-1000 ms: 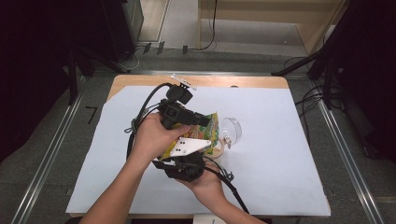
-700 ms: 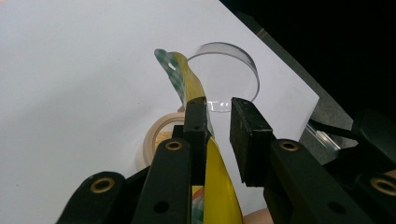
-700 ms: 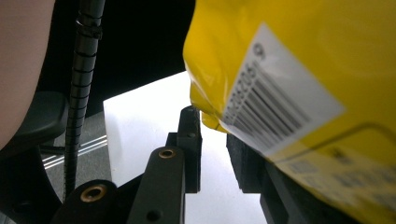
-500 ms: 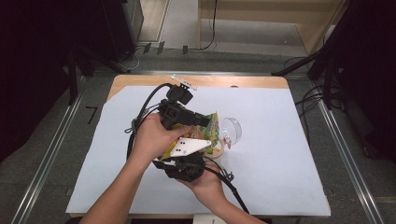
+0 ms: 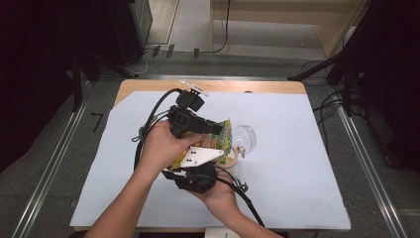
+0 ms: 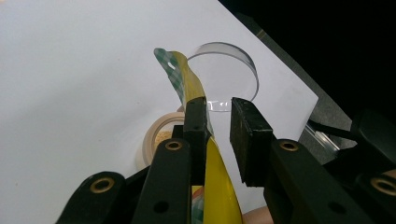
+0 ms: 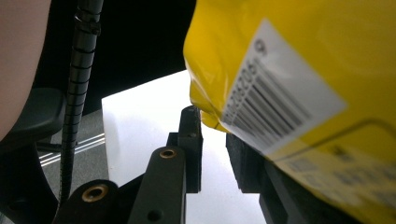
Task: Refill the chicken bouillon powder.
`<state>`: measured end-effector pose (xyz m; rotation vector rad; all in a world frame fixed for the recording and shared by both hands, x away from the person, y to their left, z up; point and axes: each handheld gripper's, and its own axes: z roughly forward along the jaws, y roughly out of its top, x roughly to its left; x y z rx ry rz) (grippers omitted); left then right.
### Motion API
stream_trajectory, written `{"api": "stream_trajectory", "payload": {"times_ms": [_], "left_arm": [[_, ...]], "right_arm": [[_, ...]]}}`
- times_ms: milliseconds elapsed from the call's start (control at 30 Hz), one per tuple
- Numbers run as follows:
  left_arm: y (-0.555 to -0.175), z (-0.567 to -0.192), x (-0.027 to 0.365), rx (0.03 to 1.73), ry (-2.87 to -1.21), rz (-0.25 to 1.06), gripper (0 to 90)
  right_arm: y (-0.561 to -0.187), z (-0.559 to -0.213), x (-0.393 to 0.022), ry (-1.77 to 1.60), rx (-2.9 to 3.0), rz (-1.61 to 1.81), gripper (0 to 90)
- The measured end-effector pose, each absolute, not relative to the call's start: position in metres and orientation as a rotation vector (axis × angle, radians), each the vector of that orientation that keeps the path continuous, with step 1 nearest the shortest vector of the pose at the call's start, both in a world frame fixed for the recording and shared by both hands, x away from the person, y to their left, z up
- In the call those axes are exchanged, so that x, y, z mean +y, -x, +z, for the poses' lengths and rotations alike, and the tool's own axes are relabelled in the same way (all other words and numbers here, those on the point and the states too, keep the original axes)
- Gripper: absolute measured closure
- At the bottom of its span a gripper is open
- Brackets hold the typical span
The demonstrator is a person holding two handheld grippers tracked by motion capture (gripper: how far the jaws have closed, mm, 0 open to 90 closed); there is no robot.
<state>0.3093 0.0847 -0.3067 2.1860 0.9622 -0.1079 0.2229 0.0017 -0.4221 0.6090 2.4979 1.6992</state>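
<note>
Yellow snack bag (image 5: 220, 140) is held up near the middle of the table (image 5: 297, 198), over a small beige cup (image 6: 159, 137). Left gripper (image 6: 215, 122) looks narrow, the bag edge against one pad only; right gripper (image 7: 212, 140) is narrow too, grip can't be told. Pouring seems underway, so a steady tilt is probably needed next.

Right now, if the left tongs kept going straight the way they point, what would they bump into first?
Probably the clear round lid lying on the white sheet. It sits straight ahead of the left tongs, past the yellow bag. The small tape roll lies off to the side. Depth is hard to judge.
</note>
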Motion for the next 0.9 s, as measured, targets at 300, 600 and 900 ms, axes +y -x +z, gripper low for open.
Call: {"api": "stream_trajectory", "payload": {"times_ms": [300, 600, 900], "left_arm": [[-0.3105, -0.3073, 0.0854, 0.966, -2.188, -0.112, 77.2], [-0.3140, -0.3078, 0.0885, 0.981, -2.175, -0.126, 77.1], [-0.3142, -0.3065, 0.0897, 0.978, -2.176, -0.120, 76.9]], "right_arm": [[-0.2232, -0.4223, 0.0017, -0.615, 2.500, 1.698, 77.0], [-0.2237, -0.4185, 0.0026, -0.636, 2.529, 1.695, 76.9], [-0.2249, -0.4170, 0.0033, -0.629, 2.537, 1.692, 76.9]]}}
